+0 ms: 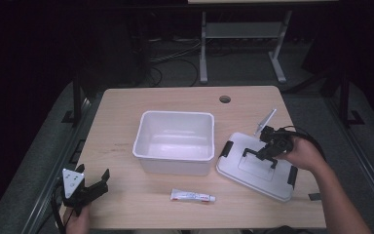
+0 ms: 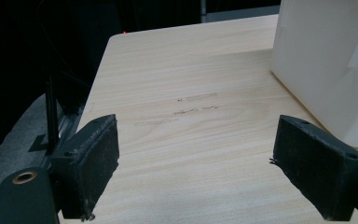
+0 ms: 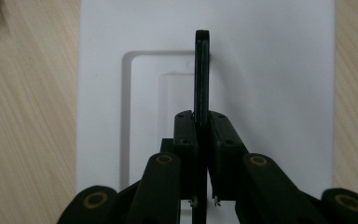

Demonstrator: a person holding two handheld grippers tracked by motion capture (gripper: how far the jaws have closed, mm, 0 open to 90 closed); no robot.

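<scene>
The right hand-held gripper [image 1: 262,155] pinches the lid's black handle [image 3: 201,70] over the wooden table [image 1: 126,112]; the room looks dark.

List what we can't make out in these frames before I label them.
- Tube, high view: print too small to read.
- Lid handle, right gripper view: its lower part is hidden between the right gripper pads shut on it.
- Lid, high view: the hand covers part of its far edge.
- White bin, left gripper view: cut off by the top and right edges.
- Left gripper, high view: its hand is cut off by the bottom edge.
</scene>
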